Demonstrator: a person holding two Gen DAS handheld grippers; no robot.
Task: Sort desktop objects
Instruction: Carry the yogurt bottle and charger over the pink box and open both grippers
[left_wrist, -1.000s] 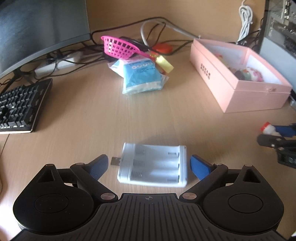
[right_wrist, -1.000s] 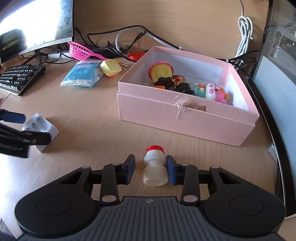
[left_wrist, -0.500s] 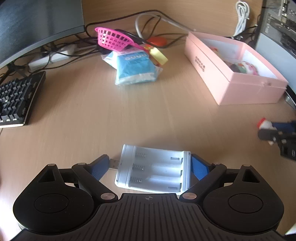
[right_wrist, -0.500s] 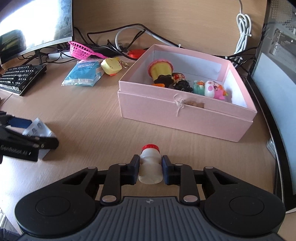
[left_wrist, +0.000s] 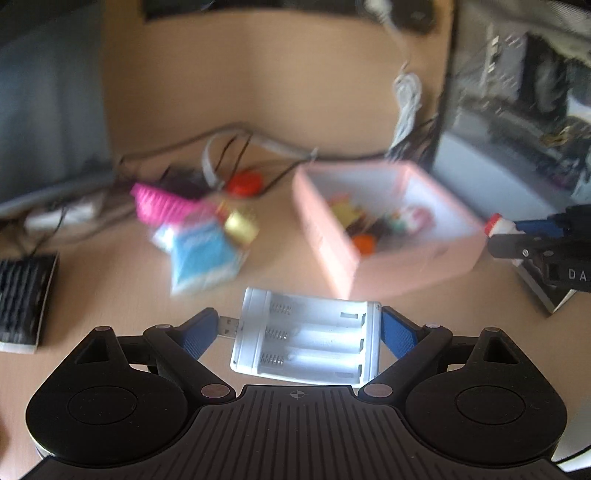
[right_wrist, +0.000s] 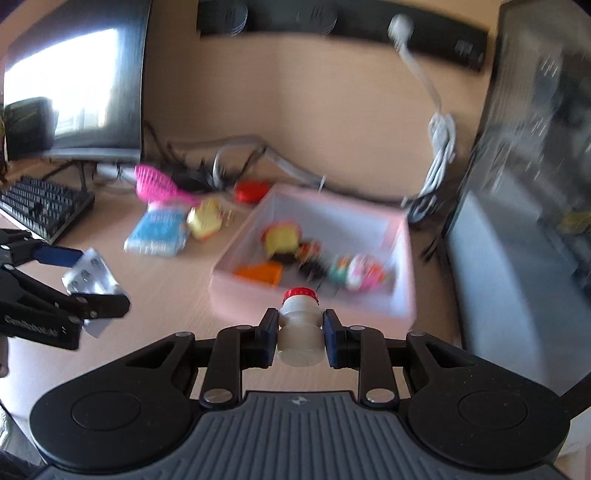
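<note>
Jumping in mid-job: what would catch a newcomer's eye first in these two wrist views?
Both grippers are loaded: the left gripper clamps a white battery charger across its width, USB plug against one finger, and the right gripper pinches a small red-capped bottle. Ahead sits the open pink box with toys inside, the background blurred.

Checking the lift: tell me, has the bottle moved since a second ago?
Yes. The right gripper has shut on the bottle and raised it off the desk toward the pink box.

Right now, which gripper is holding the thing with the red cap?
The right gripper, squeezing the little white bottle. The left gripper holds the white battery charger.
</note>
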